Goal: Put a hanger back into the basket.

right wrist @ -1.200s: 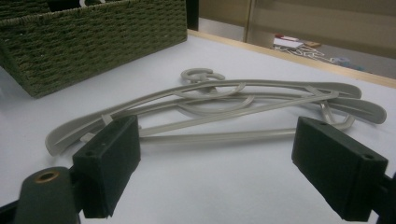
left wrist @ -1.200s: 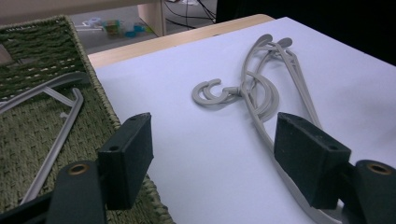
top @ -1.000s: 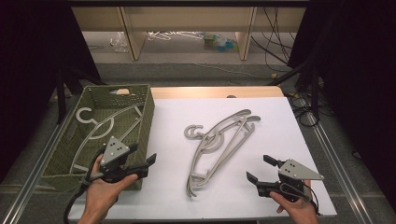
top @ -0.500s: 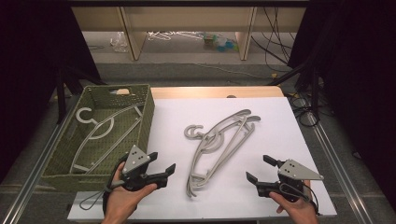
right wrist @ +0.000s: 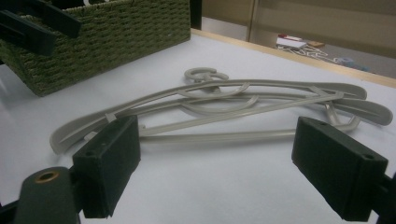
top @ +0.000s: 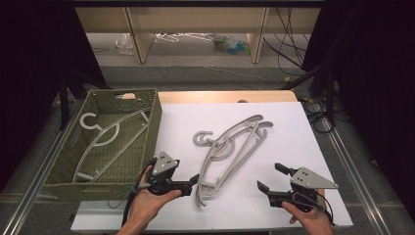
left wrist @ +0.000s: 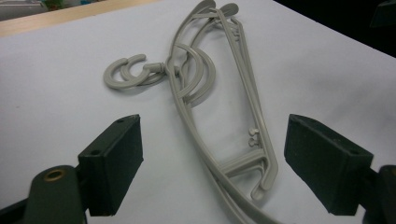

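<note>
Centrally, a small stack of grey hangers (top: 232, 152) lies on the white table (top: 303, 142), hooks toward the basket side, long arms running diagonally. The left gripper (top: 192, 182), held in the person's left hand (top: 147, 196), sits just beside the stack's near end with its jaws spread wide and nothing between them; in the left gripper view the hangers (left wrist: 219, 107) lie ahead between the parted jaws. The right gripper (top: 272, 178), in the right hand (top: 306, 215), rests near the table's front right, well apart from the stack, jaws likewise parted and empty. A green woven basket (top: 63, 171) at the left holds one more hanger (top: 105, 139).
</note>
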A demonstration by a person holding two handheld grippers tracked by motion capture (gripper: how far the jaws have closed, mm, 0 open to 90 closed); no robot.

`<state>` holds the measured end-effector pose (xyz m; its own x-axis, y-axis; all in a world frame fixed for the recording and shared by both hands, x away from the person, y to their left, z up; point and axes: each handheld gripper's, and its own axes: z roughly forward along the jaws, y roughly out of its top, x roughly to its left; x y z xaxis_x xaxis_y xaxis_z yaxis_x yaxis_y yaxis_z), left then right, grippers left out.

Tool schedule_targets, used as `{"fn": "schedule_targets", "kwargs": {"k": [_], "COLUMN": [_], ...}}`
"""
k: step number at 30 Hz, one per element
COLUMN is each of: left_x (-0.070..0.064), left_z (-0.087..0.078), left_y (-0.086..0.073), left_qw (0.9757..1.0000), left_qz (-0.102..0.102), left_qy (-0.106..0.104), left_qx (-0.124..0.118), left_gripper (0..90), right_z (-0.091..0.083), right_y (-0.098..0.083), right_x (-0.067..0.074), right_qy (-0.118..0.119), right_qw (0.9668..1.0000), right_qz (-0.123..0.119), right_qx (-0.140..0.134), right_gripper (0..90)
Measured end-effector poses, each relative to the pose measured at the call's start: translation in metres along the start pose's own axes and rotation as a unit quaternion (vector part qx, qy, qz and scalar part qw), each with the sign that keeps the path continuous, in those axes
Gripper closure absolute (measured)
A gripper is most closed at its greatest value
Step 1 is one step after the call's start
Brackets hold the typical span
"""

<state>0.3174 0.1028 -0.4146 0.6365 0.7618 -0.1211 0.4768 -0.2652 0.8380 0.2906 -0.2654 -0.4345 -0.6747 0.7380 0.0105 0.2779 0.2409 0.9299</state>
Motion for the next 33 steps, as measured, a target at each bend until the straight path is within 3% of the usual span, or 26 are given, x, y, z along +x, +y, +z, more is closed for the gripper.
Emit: {"fn": "schedule_targets", "kwargs": {"k": [6,7,8,11,13,17,20,28,33], "left_x": [0.004,0.004,0.005,0.006,0.007,0.012,0.019,0.028,0.029], "left_z": [0.028,0.034,0.037,0.047,0.052,0.064,0.075,0.107,0.115], "left_y": [0.01,0.011,0.011,0.011,0.012,0.013,0.014,0.014,0.016], "left_qw": [0.9997,0.9998,0.9995,0.9991,0.9988,0.9981,0.9965,0.994,0.9909], "left_qz": [0.01,-0.008,-0.004,-0.012,-0.001,-0.003,0.011,-0.019,-0.018], "left_qy": [-0.004,-0.007,-0.011,-0.018,-0.017,-0.013,-0.006,-0.001,-0.013], "left_qx": [0.023,0.015,0.029,0.036,0.046,0.06,0.082,0.108,0.133], "left_gripper": [20.7,21.3,21.5,21.8,21.8,22.2,22.9,30.5,36.6], "right_z": [0.0,0.001,0.002,0.001,0.001,0.001,0.001,0.001,0.001], "right_y": [0.0,0.0,0.0,0.001,0.001,0.001,0.001,0.002,0.001], "right_x": [0.001,0.002,0.001,0.001,0.001,0.002,0.003,0.002,0.002], "right_qy": [-0.003,0.0,-0.001,-0.005,-0.002,-0.001,-0.002,0.0,0.0], "right_qw": [1.0,1.0,0.9999,0.9999,1.0,1.0,1.0,1.0,1.0], "right_qz": [0.001,0.004,-0.005,-0.009,-0.007,-0.007,-0.005,-0.008,-0.006], "right_qx": [0.0,-0.004,-0.013,-0.01,-0.003,-0.001,-0.003,-0.003,-0.003], "right_gripper": [16.3,16.4,16.4,16.4,16.4,16.4,16.4,16.4,16.3]}}
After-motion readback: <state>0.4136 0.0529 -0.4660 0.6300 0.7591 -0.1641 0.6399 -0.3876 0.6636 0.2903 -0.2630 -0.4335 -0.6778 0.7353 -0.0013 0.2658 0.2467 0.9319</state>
